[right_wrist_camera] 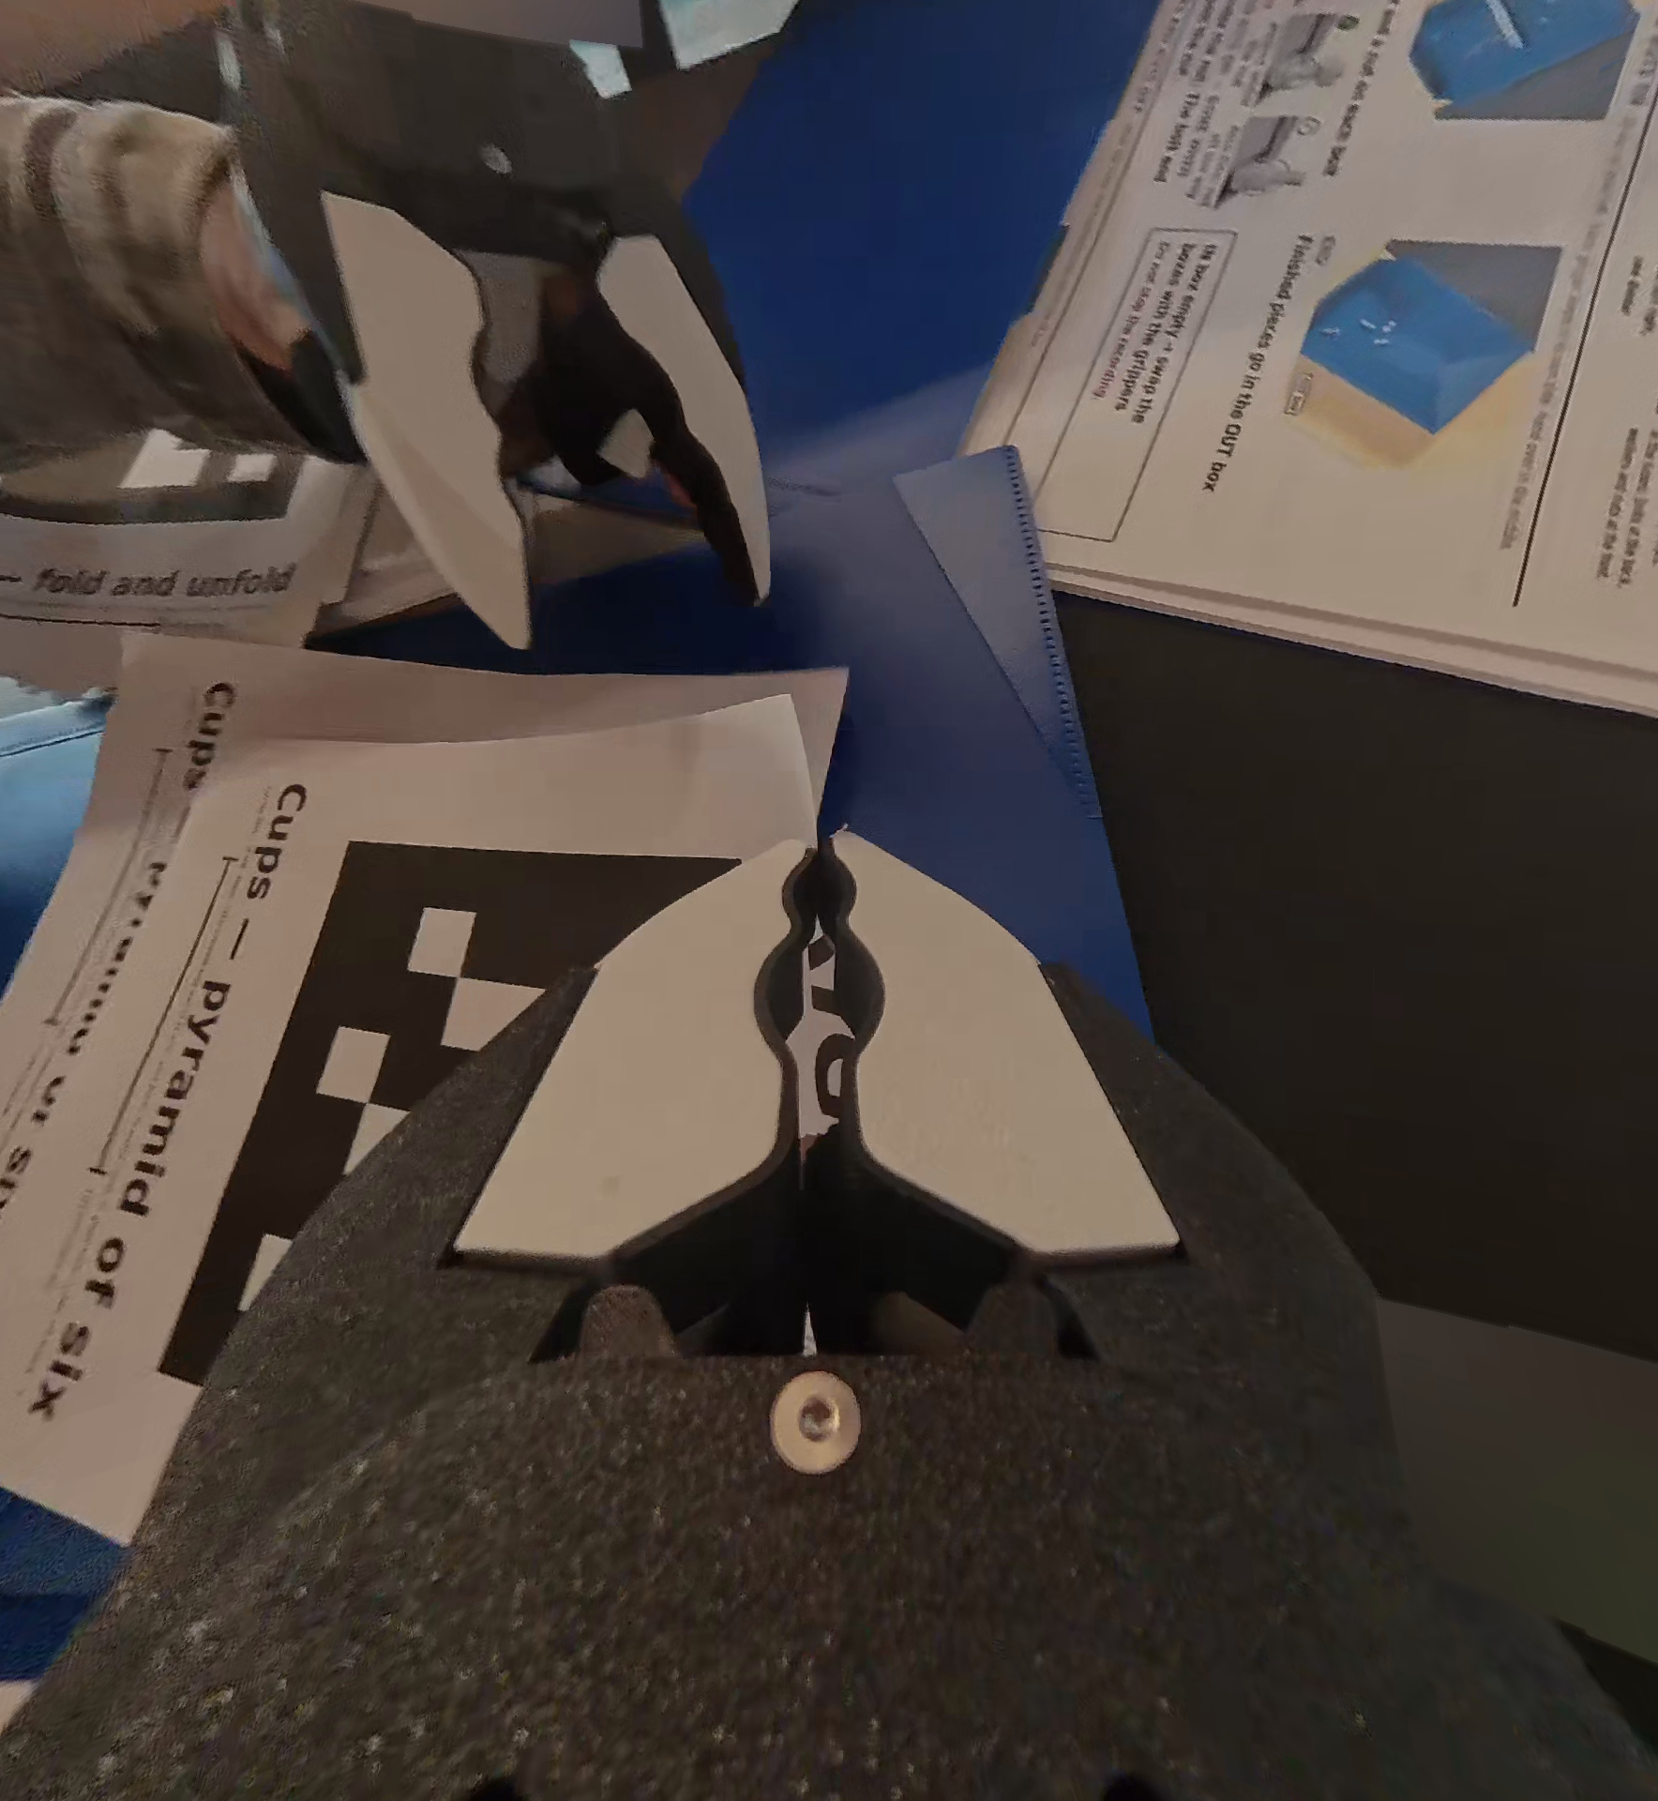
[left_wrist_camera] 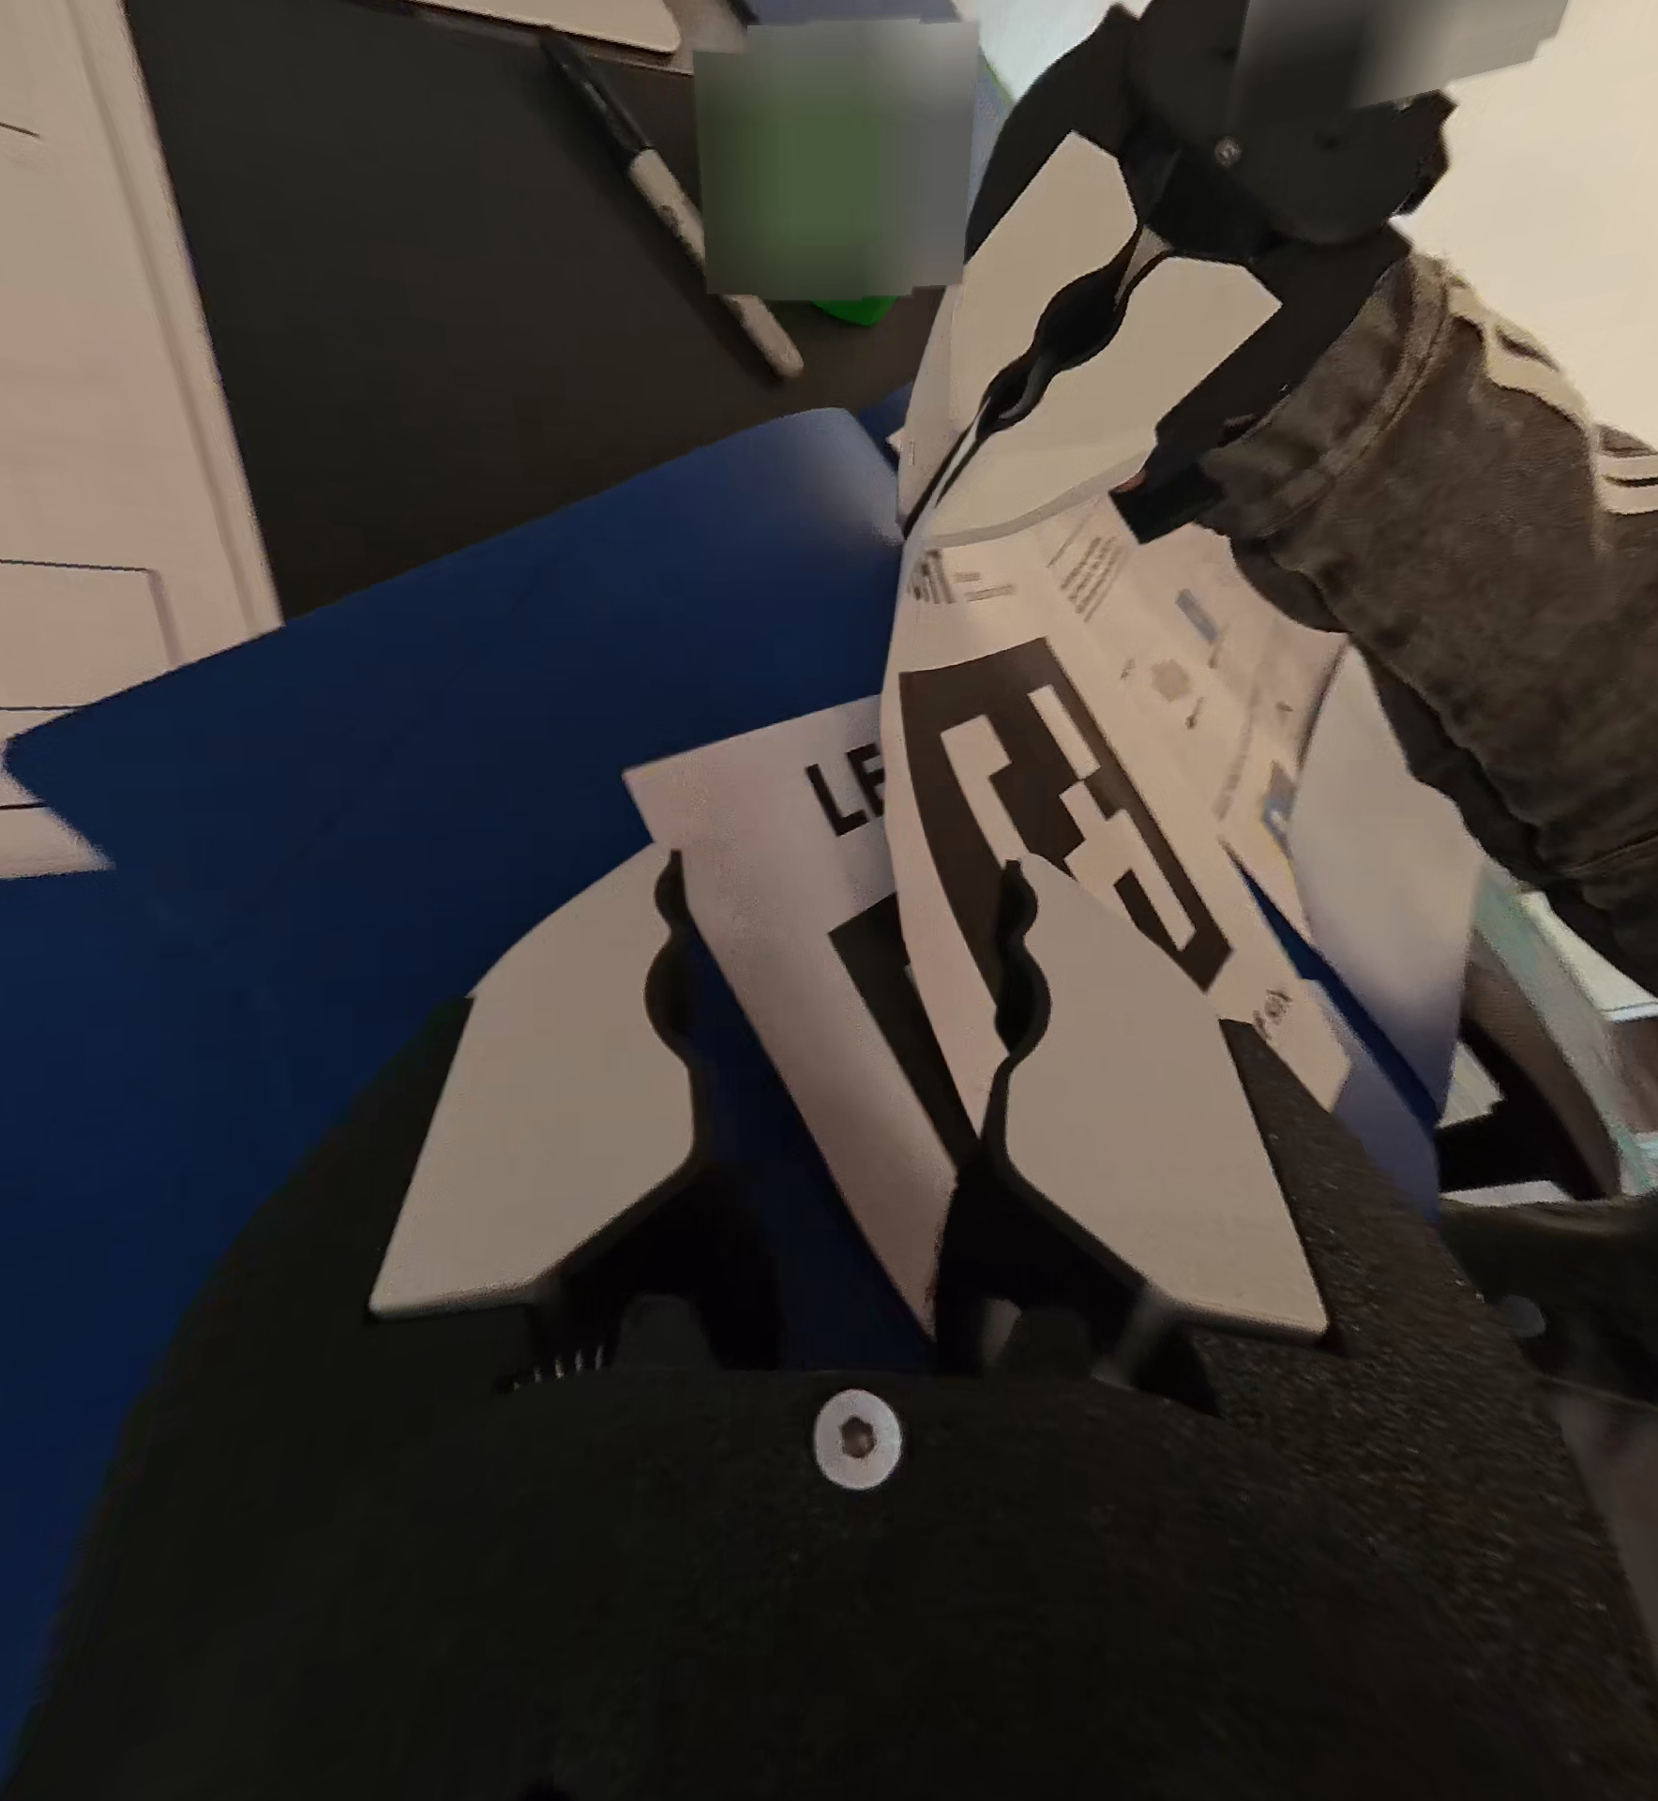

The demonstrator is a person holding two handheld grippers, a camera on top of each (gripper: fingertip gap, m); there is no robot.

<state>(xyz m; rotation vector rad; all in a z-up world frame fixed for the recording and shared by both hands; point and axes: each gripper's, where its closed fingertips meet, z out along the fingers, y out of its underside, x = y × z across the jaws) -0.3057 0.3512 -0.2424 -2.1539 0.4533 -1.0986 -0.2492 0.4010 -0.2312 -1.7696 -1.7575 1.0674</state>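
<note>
Under everything, a dark matte surface [right_wrist_camera: 1390,877], bare off to the right of the right hand-held gripper [right_wrist_camera: 820,858]. Over that, a broad flat blue corrugated plastic sheet [right_wrist_camera: 952,682], running below and ahead of both tools. Far ahead and to the right of the right tool, a stack of white printed instruction pages with blue pictures [right_wrist_camera: 1390,341], lying partly on the blue plastic and partly on the dark surface.

Closer in, several loose white paper sheets with black square markers [right_wrist_camera: 513,975], fanned over the blue plastic to the left of the right tool's tip. One of them, a curling white sheet bearing a large black marker [left_wrist_camera: 1049,780], is lifted off the pile.

Right tool: clamped tight on that sheet. Pinched along the paper's edge, with print showing through the wavy slit between the two pale pads. By the look of it a thin bite, and the sheet bows as it hangs towards the left tool.

Left hand-held gripper [left_wrist_camera: 840,867]: spread wide, gripping nothing. Hovers just over the fanned pile, the hanging sheet passing beside its right pad; contact there cannot be told. Another marker sheet [left_wrist_camera: 767,877] directly ahead, in the gap.

Behind the right tool, a grey striped knit sleeve [left_wrist_camera: 1488,487]. Smallest, a black marker pen [left_wrist_camera: 650,175], well ahead of the left tool on the dark surface.
</note>
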